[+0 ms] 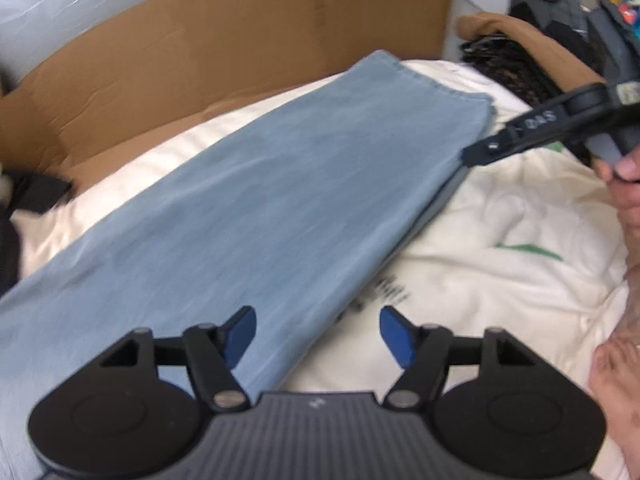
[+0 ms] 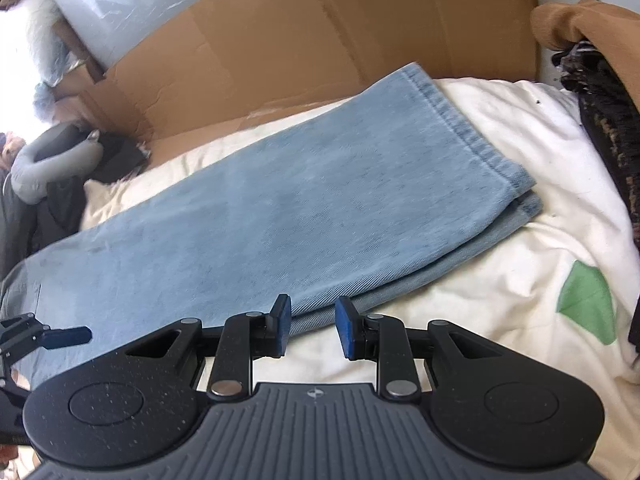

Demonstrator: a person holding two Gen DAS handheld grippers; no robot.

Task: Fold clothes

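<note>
Light blue jeans (image 1: 260,200) lie folded lengthwise, one leg on the other, on a cream bedspread (image 1: 500,280). In the left wrist view my left gripper (image 1: 318,336) hangs open over the jeans' near edge, with nothing pressed between its blue pads. My right gripper (image 1: 474,156) reaches in from the right, its tip at the jeans' edge near the hems. In the right wrist view the jeans (image 2: 300,208) run from the hems at the right to the far left. My right gripper (image 2: 314,330) stands part open just above their near edge, pads not touching the cloth. The left gripper (image 2: 60,336) shows at the lower left.
A flattened cardboard sheet (image 2: 320,28) stands along the far side of the bed. A brown garment (image 2: 592,28) and a dark patterned one (image 2: 612,132) are piled at the right. A grey neck pillow (image 2: 48,160) and dark clothes lie at the left. A person's hand (image 1: 628,184) holds the right gripper.
</note>
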